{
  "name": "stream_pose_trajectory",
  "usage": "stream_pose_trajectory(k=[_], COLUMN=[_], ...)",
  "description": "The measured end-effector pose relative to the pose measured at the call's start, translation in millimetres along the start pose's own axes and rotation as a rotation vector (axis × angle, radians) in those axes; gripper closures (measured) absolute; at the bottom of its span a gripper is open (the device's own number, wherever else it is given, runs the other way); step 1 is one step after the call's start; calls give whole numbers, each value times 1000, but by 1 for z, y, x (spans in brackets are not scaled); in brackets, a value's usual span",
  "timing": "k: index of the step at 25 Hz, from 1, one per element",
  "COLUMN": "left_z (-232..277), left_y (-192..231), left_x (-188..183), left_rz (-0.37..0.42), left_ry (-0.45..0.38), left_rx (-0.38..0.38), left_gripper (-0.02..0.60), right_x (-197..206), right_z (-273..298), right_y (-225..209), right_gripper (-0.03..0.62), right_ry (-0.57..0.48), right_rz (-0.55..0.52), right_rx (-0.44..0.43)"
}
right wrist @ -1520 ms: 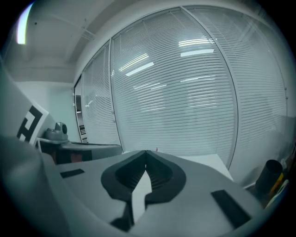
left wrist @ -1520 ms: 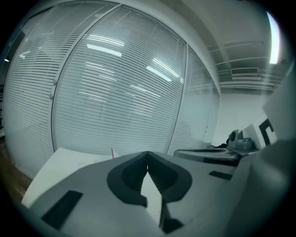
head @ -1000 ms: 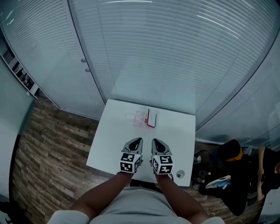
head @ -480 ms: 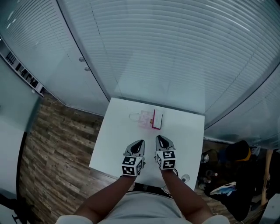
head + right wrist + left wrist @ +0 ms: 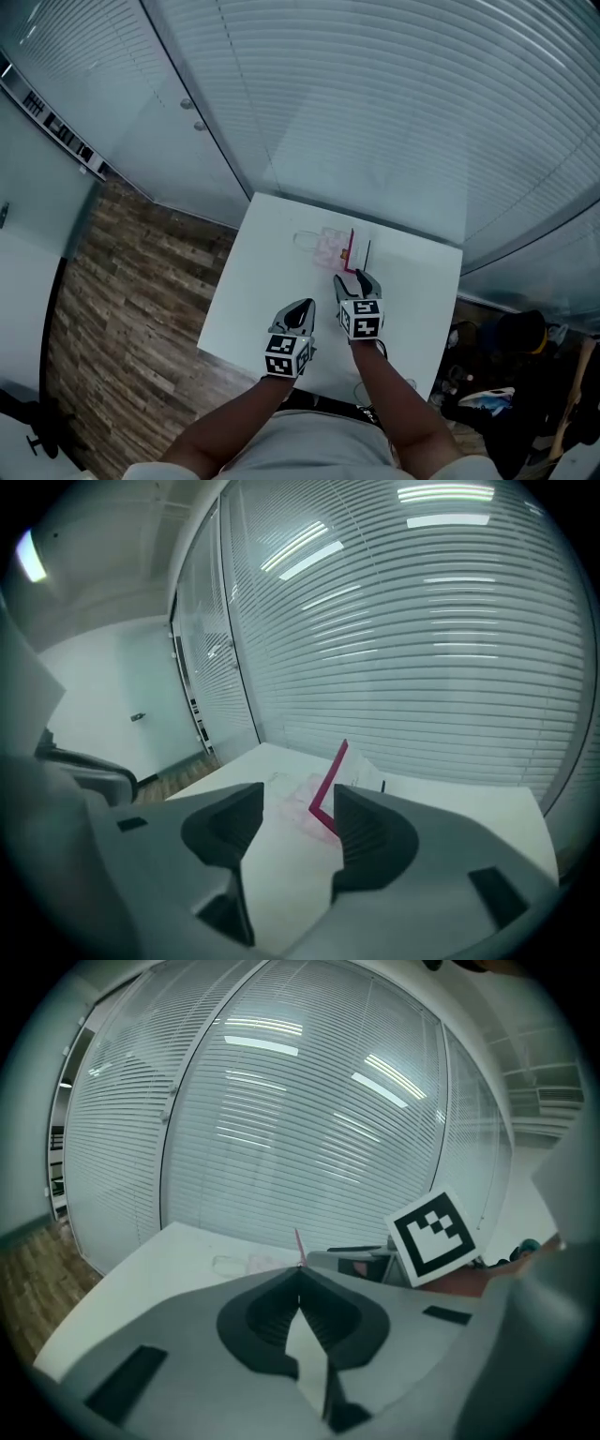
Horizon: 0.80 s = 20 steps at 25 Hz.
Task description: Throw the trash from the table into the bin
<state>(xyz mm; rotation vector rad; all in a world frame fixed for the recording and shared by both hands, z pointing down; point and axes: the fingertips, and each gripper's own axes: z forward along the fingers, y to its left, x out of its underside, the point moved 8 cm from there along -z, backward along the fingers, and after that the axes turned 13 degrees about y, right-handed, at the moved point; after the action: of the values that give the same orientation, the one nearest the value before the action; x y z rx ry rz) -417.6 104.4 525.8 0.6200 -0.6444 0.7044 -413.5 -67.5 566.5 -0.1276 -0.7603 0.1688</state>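
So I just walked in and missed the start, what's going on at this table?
A person holds a gripper in each hand over a white table. The right gripper has just been opening its jaws, aimed at a pink folded scrap beside a clear wrapper; nothing is between them yet. The left gripper is shut and empty, nearer the table's front edge.

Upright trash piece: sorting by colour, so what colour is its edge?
Trash piece: magenta edge, clearest in the right gripper view.
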Motion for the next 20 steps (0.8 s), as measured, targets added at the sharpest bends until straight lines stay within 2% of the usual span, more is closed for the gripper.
stream_pose_trajectory(k=[4, 10, 20], left_z=[6, 26, 49], left_y=[5, 6, 14], left_x=[-1, -2, 12], left_rz=[-10, 1, -20], left_ry=[8, 14, 59], left_rx=[-6, -9, -8], left_gripper=[577, 577, 577], right_x=[-3, 1, 9], right_z=[16, 33, 55], right_y=[-3, -13, -37], right_gripper=[356, 355, 355], right_ry=[14, 34, 42], right_rz=[-7, 18, 60], right_rx=[22, 23, 89])
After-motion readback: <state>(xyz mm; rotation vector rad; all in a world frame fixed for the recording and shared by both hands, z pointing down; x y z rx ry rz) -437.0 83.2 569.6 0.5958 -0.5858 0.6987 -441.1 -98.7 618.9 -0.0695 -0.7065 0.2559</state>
